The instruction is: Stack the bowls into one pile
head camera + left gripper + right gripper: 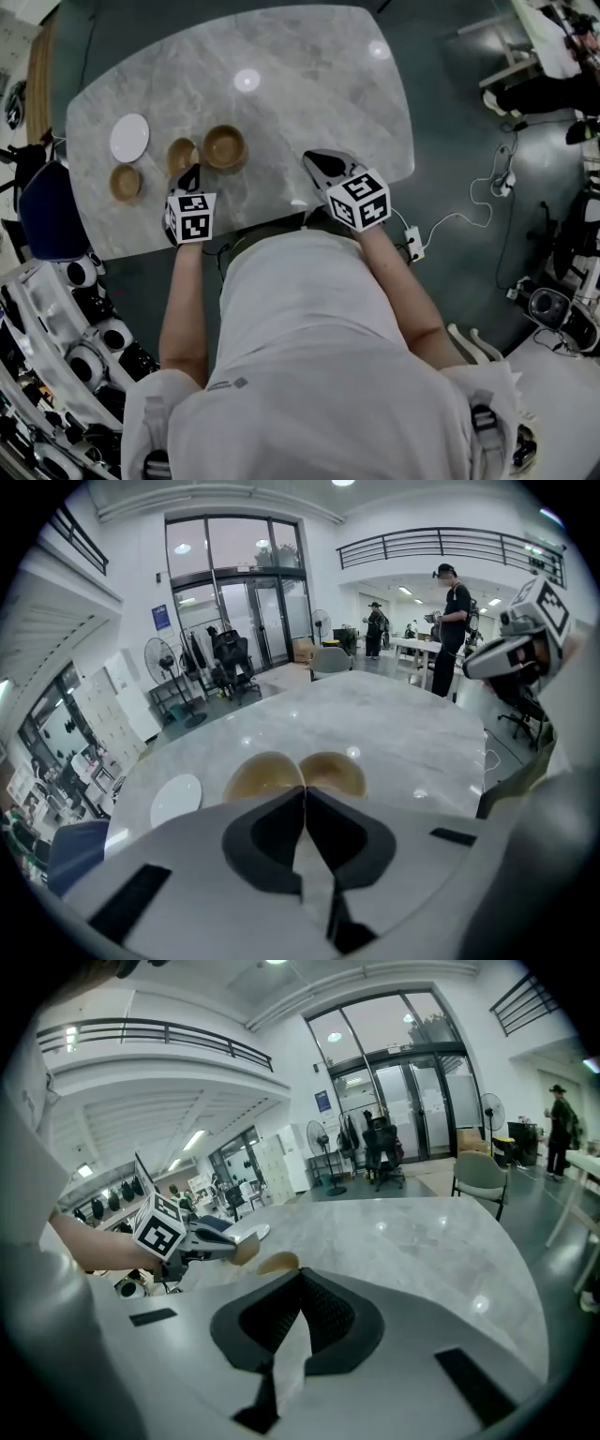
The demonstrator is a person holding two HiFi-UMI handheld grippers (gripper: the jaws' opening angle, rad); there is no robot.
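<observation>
On the marble table (309, 103), the white plate (129, 137) lies farthest left with nothing on it but its own glaze. Just in front of the plate, toward the person, the small bowl (126, 182) sits upright, its hollow showing plain wood. To the right of these is the middle bowl (181, 154), tipped at an angle rather than flat. The left gripper (192, 174) has its jaws closed on this bowl's near rim. The right gripper view shows the bowl sticking out from those jaw tips, and the left gripper view shows the jaws drawn together to a thin line with the bowl's wood right at the tips. Just beside it on the right, the large bowl (225, 147) stands upright on the table. It is apart from the others and its inside shows bare wood. None of the three bowls sits inside another. Farther right, near the table's front edge, the right gripper (311, 159) hangs over bare marble, its jaws closed together and gripping nothing, well apart from the bowls.
</observation>
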